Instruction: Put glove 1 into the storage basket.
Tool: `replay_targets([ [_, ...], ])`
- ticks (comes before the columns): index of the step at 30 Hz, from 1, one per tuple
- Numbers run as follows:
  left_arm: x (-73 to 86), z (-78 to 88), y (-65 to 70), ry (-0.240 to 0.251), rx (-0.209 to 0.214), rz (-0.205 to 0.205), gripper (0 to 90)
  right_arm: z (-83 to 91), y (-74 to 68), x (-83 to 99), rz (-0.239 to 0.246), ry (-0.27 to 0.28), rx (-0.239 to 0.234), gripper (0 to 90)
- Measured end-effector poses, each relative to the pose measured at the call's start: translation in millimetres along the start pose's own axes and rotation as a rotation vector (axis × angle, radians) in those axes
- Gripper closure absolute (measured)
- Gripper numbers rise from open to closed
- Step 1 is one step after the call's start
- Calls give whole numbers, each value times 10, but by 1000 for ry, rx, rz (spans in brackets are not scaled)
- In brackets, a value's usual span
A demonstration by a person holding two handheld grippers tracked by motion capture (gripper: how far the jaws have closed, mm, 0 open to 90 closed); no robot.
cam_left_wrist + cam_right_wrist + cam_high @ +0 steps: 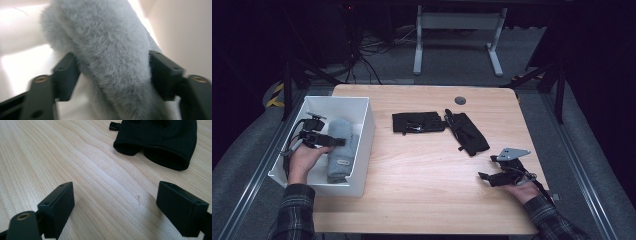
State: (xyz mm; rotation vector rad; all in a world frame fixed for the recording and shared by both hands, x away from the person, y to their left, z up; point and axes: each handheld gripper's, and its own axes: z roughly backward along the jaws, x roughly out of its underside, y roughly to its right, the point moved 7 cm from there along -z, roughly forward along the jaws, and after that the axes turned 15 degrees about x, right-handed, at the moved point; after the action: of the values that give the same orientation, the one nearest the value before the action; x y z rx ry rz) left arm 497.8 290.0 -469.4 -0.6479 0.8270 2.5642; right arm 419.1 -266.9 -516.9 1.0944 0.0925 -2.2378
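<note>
Listing from the near edge of the table outward.

Right gripper (486, 177): held low over the near right part of the wooden table (427, 175), pointing leftward across it. In the right gripper view its jaws stand wide apart with bare wood between them, nothing gripped, and the cuff of a black glove (160, 142) lies farther ahead.

Left gripper (337, 142): held inside the white bin (367, 135) at the left edge of the table, the hand (302, 160) behind it resting at the bin's near side. In the left gripper view the jaws sit on either side of a grey fuzzy item (110, 57); they are spread fairly wide, and the fur reaches both pads (65, 75), though whether the pads press on it cannot be told.

Grey fuzzy item (340, 150): long, soft, lying lengthwise in the bin along its right wall, a small label at its near end.

Black glove, right one (468, 132): lying flat past the table's middle, angled, a small strap tab at its near end.

Black glove, left one (418, 122): lying flat just beside the first, their far ends touching.

Round grey cap (460, 100): set in the tabletop near the far edge.

Floor beyond: white desk legs (457, 40) and dark cables (367, 55).
</note>
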Motion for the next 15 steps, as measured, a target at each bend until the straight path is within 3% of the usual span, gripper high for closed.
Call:
replay_targets([
  [2,-20,18,14,18,-3,1,201,0,0,0,0,0,0,156],
  [6,-117,107,89,62,-54,-13,152,0,0,0,0,0,0,156],
  [11,-220,228,221,100,-36,-45,151,0,0,0,0,0,0,156],
  [15,-326,347,414,121,-17,-91,151,0,0,0,0,0,0,156],
])
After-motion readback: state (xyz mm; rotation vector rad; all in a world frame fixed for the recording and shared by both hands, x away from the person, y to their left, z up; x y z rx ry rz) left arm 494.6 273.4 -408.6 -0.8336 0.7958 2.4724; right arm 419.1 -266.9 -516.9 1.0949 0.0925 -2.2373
